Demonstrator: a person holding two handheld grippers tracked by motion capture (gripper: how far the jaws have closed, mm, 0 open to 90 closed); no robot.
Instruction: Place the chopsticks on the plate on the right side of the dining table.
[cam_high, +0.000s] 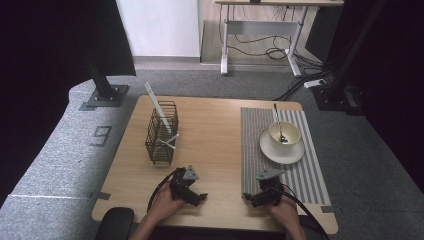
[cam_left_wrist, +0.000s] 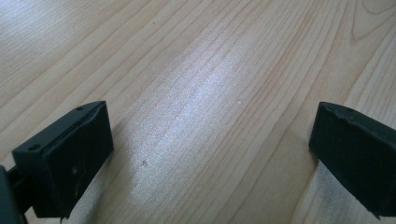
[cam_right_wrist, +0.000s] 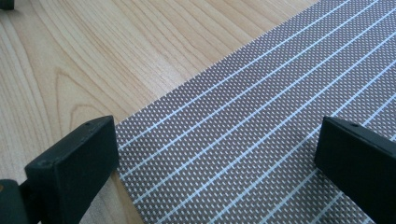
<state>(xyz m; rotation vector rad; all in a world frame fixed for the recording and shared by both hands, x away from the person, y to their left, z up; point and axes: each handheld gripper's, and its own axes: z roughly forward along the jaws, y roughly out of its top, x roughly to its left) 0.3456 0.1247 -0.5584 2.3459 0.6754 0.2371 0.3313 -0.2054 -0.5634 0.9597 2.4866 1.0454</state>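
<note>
My left gripper (cam_high: 196, 198) rests low on the wooden table (cam_high: 210, 135) near its front edge, held in a hand. Its jaws stand wide apart in the left gripper view (cam_left_wrist: 212, 149), with bare wood between them. My right gripper (cam_high: 252, 198) lies at the front left corner of a striped grey placemat (cam_high: 295, 177). In the right gripper view its jaws (cam_right_wrist: 217, 161) are open over the placemat's edge (cam_right_wrist: 243, 126) with nothing held. On the placemat stands a cream bowl (cam_high: 285, 133) on a saucer (cam_high: 281, 149), a spoon (cam_high: 278, 122) leaning in it.
A dark wire basket (cam_high: 162, 133) stands on the table's left half with a long white utensil (cam_high: 158, 111) sticking out. A white desk frame (cam_high: 260, 37) and cables lie on the floor beyond. Black stands flank the table.
</note>
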